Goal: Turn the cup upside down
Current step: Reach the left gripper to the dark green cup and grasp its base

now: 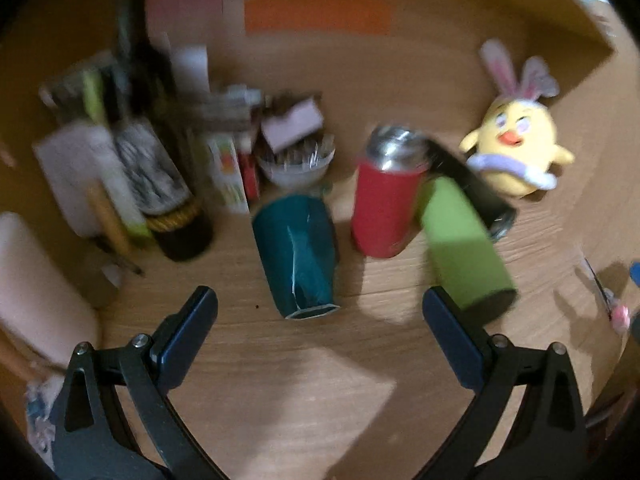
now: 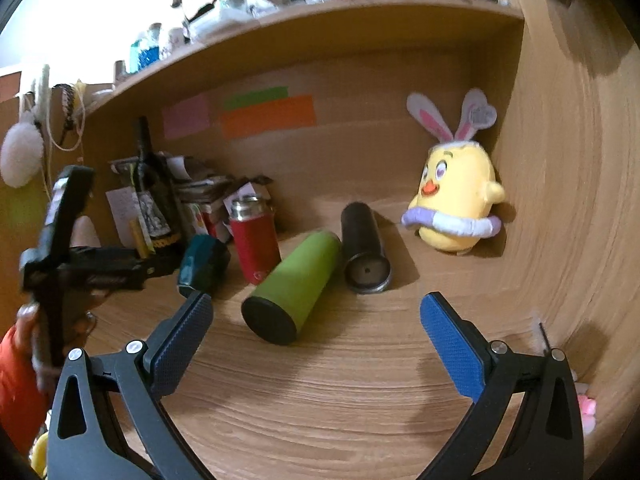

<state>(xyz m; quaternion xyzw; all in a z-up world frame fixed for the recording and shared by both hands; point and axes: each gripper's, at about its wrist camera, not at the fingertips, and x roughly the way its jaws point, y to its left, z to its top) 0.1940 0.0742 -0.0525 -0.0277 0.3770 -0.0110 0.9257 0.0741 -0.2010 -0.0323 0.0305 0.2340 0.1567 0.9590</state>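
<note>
both fingers (image 1: 452, 320) spread, teal cup (image 1: 296, 252) beyond.

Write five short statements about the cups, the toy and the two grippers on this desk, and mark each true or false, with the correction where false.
1. The green cup stands upright. False: it lies on its side.
2. The red cup stands upright with a metal top. True.
3. The left gripper is shut on the teal cup. False: its jaws are wide open and hold nothing.
4. The yellow chick toy wears bunny ears. True.
5. The right gripper holds the black cup. False: it is open and empty; the black cup lies on the desk.
</note>
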